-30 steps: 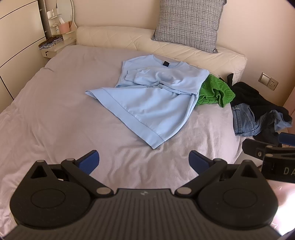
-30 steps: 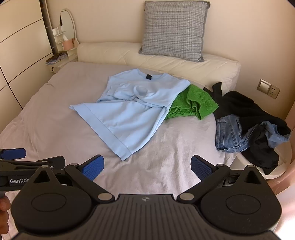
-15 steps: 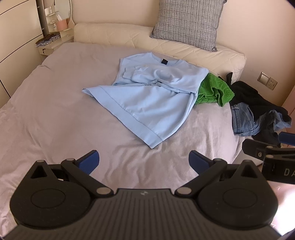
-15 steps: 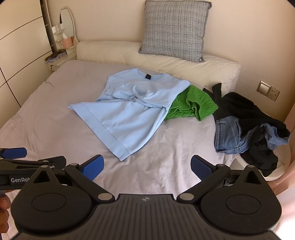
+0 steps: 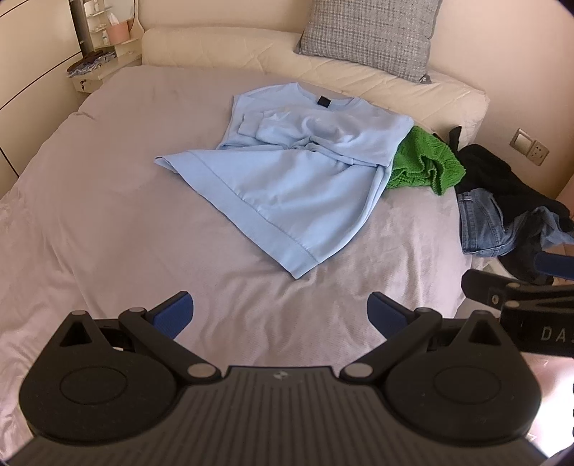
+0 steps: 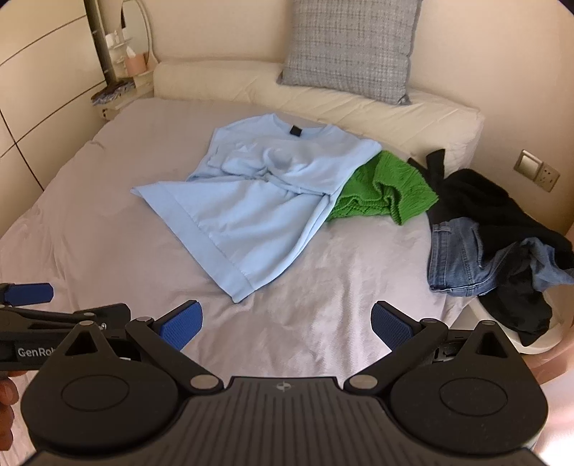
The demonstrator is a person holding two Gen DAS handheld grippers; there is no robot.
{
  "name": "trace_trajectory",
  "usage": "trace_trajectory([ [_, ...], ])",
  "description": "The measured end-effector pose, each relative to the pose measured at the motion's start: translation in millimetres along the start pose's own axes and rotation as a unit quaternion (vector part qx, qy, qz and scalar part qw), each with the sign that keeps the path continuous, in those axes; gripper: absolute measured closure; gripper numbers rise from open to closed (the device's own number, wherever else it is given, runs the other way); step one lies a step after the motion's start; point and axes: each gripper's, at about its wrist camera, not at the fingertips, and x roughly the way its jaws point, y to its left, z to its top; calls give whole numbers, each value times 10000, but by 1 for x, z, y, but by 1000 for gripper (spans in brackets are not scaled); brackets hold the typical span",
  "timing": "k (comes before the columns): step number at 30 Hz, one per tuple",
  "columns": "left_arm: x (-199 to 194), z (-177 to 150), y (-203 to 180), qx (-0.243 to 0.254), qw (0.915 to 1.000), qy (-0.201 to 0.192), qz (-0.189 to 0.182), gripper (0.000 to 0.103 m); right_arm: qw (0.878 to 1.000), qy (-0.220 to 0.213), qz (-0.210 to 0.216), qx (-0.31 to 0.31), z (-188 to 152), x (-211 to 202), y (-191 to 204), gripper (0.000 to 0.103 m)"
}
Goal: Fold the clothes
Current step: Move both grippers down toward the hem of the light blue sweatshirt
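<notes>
A light blue sweatshirt (image 5: 301, 175) (image 6: 251, 204) lies partly folded on the bed, sleeves tucked across the chest and hem pointing toward me. A green knit garment (image 5: 423, 165) (image 6: 384, 190) peeks out under its right side. My left gripper (image 5: 280, 315) hovers open over the sheet, short of the hem corner, holding nothing. My right gripper (image 6: 287, 322) is open too, just below that same corner. Each gripper shows at the edge of the other's view.
The grey sheet of the bed (image 5: 89, 222) (image 6: 340, 286) spreads wide to the left. Jeans (image 6: 462, 258) and black clothes (image 6: 495, 204) are piled at the right edge. A checked pillow (image 5: 369, 32) leans on the cream headboard (image 6: 323, 93); a shelf (image 5: 100, 68) stands far left.
Both grippers have drifted slightly forward toward the sweatshirt, and the left view has tilted down a little. The clothes have not moved.
</notes>
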Motion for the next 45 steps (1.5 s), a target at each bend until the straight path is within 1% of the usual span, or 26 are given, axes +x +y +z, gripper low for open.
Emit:
trace_trajectory([
  [7, 41, 18, -8, -38, 9996, 265, 70, 1, 9996, 265, 95, 10, 11, 35, -15, 0],
  [13, 93, 37, -20, -35, 9977, 652, 154, 1, 9974, 703, 99, 83, 21, 84, -38, 0],
  [15, 109, 45, -22, -80, 9971, 749, 131, 1, 9962, 854, 113, 118, 26, 102, -47, 0],
  [20, 149, 64, -25, -205, 9956, 903, 130, 1, 9949, 992, 141, 145, 42, 136, -66, 0],
  [23, 171, 71, -20, -382, 9941, 996, 185, 1, 9943, 1045, 156, 130, 51, 157, -76, 0],
  [24, 179, 72, -17, -431, 9931, 1078, 177, 3, 9941, 1057, 195, 129, 53, 164, -78, 0],
  [25, 188, 73, -14, -470, 9918, 1177, 147, 6, 9939, 1069, 234, 129, 55, 170, -80, 1],
  [26, 197, 74, -11, -487, 9906, 1276, 106, 10, 9936, 1092, 272, 132, 57, 177, -82, 7],
  [28, 212, 75, -4, -591, 9874, 1466, 43, 12, 9915, 1243, 344, 182, 59, 195, -86, 16],
  [29, 219, 75, 1, -709, 9861, 1504, 15, 12, 9903, 1319, 382, 213, 61, 204, -88, 19],
  [32, 235, 76, 18, -1126, 9828, 1451, -215, 13, 9867, 1498, 518, 375, 64, 229, -92, 22],
  [33, 239, 76, 23, -1212, 9819, 1432, -269, 15, 9865, 1491, 551, 404, 65, 235, -92, 23],
  [34, 243, 77, 27, -1299, 9809, 1412, -323, 17, 9865, 1472, 586, 410, 66, 241, -93, 26],
  [36, 252, 79, 36, -1423, 9794, 1380, -387, 27, 9871, 1414, 629, 408, 68, 250, -94, 30],
  [37, 257, 81, 39, -1473, 9786, 1376, -410, 31, 9875, 1375, 651, 404, 69, 255, -94, 34],
  [38, 261, 82, 42, -1525, 9777, 1378, -430, 36, 9880, 1340, 644, 423, 71, 260, -95, 35],
  [39, 266, 83, 47, -1586, 9768, 1367, -447, 39, 9885, 1300, 638, 447, 73, 265, -97, 35],
  [41, 276, 86, 56, -1689, 9754, 1336, -482, 40, 9897, 1161, 630, 559, 76, 273, -100, 35],
  [45, 296, 98, 67, -1728, 9767, 1138, -570, 40, 9899, 892, 679, 868, 84, 288, -107, 36],
])
